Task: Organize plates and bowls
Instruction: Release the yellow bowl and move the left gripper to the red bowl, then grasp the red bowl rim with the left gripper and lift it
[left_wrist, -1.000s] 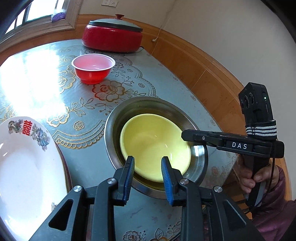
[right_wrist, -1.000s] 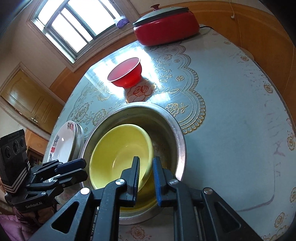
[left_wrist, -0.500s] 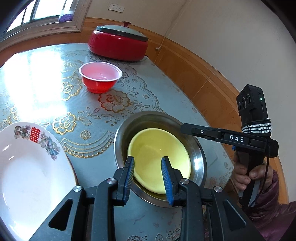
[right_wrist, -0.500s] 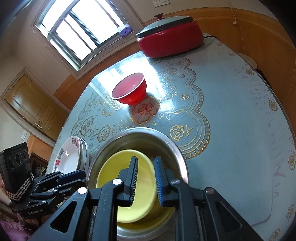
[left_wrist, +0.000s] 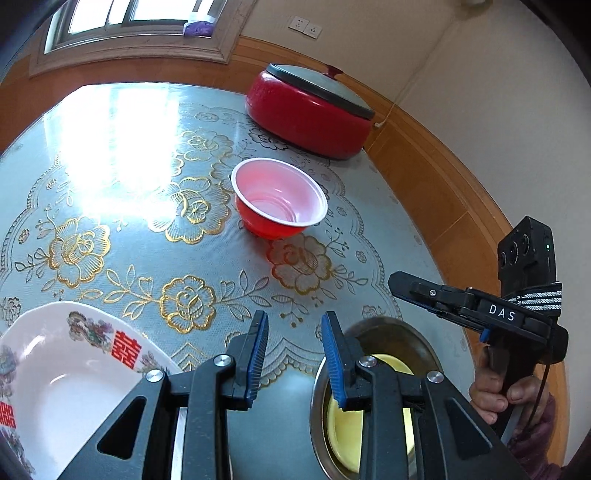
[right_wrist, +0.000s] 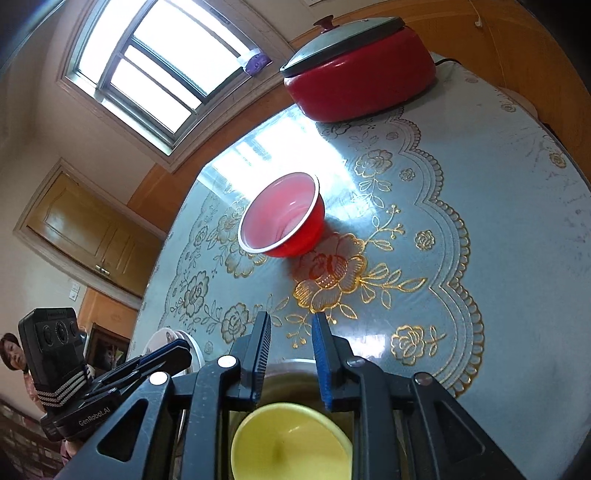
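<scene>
A round tabletop (left_wrist: 122, 206) under a grey cloth with gold flowers fills both views, bright with window glare at its far side; a large red cooker (left_wrist: 310, 110) with a grey lid sits at the far edge. Near the front edge stands a steel basin (left_wrist: 402, 332) with a yellow bowl (right_wrist: 291, 443) nested inside it; beside it to the left lies a white plate (left_wrist: 62, 376) with red characters and painted flowers, seemingly on top of a stack. In the middle of the cloth, well apart from the basin, a small red bowl (left_wrist: 279, 199) with a white rim and pale pink inside stands upright and empty. The left claw (left_wrist: 293, 354) hangs over bare cloth between plate and basin, its blue pads apart with nothing between them; the right claw (right_wrist: 290, 356) points over the basin's far rim toward the red bowl, its jaws opening and empty. The yellow bowl looks settled; the red one appears to be next. That calls for reaching forward, opening wider, pinching its thin rim, then lowering it into the yellow bowl.
</scene>
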